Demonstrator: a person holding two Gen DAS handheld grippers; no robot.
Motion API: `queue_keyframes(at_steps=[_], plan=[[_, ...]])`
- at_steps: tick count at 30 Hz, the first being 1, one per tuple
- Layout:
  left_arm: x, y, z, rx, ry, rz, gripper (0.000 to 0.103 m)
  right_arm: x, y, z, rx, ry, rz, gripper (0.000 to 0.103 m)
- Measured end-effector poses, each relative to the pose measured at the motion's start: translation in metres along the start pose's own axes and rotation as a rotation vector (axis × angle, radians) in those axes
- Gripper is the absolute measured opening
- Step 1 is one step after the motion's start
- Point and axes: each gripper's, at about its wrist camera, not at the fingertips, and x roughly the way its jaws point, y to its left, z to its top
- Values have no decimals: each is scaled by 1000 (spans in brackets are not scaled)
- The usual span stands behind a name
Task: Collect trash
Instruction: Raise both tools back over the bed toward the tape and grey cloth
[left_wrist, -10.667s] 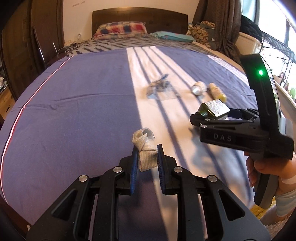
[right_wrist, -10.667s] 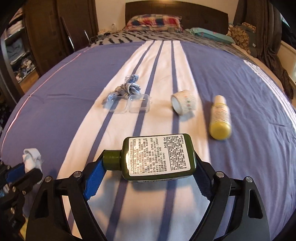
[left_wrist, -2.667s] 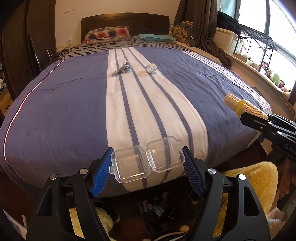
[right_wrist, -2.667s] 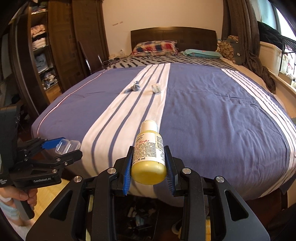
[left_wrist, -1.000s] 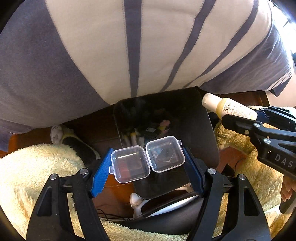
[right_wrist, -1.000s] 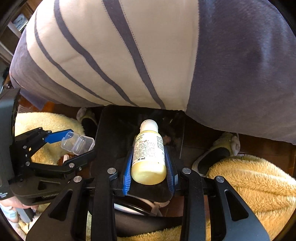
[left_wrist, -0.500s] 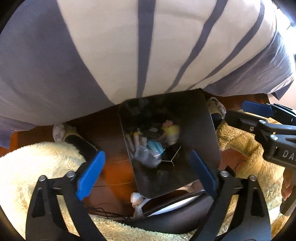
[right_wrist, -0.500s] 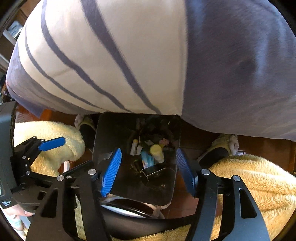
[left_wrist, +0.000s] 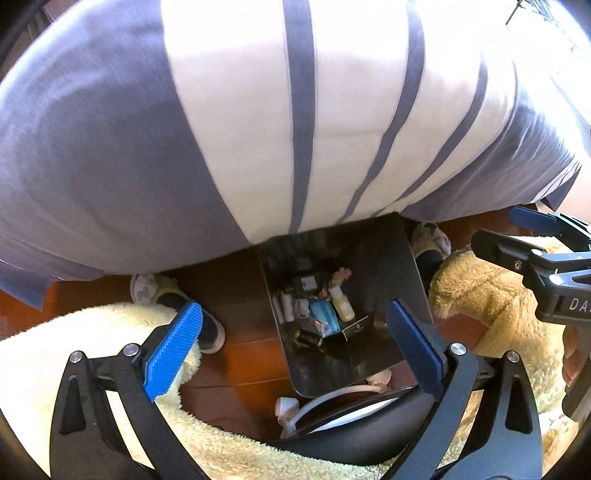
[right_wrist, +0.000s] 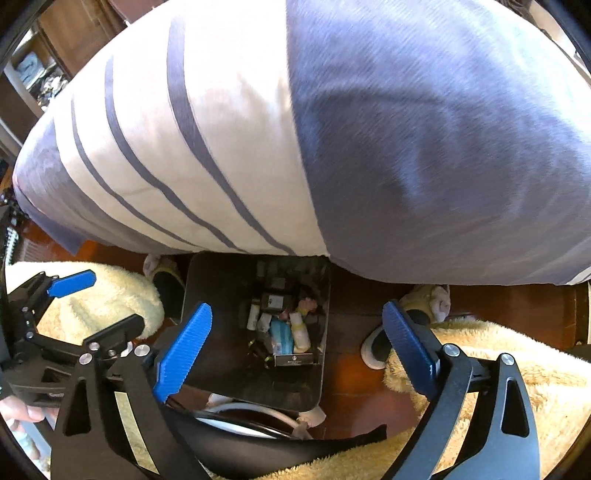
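Both tools, left tool (left_wrist: 295, 343) and right tool (right_wrist: 295, 339), opening, empty, over black bin (left_wrist: 406, 258) on wood floor (left_wrist: 243, 362) below striped bed (left_wrist: 295, 110).

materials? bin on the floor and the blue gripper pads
Bin: looks like hard glossy black plastic, since its inner walls throw mirror-like reflections; coated metal is possible. Pads: matte blue, closely ribbed faces, likely moulded plastic or rubber; which one cannot be told.
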Motion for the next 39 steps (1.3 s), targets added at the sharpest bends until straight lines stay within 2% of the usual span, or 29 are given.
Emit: queue_keyframes(at_steps=[7,11,19,31,39], plan=[[-40,4,8,12,-95,14,95,-28,-7,6,16,-61,9,96],[-70,13,21,-6,-173,27,95,-55,-9,17,12,-133,-5,96],[-109,29,43,-23,-278,64,95,-97,-7,46,-19,-259,-35,99],[-149,46,104,-34,-398,111,95,-142,-3,113,-79,-406,-85,99],[-156,57,155,-33,-430,136,95,-146,3,162,-95,-442,-91,99]])
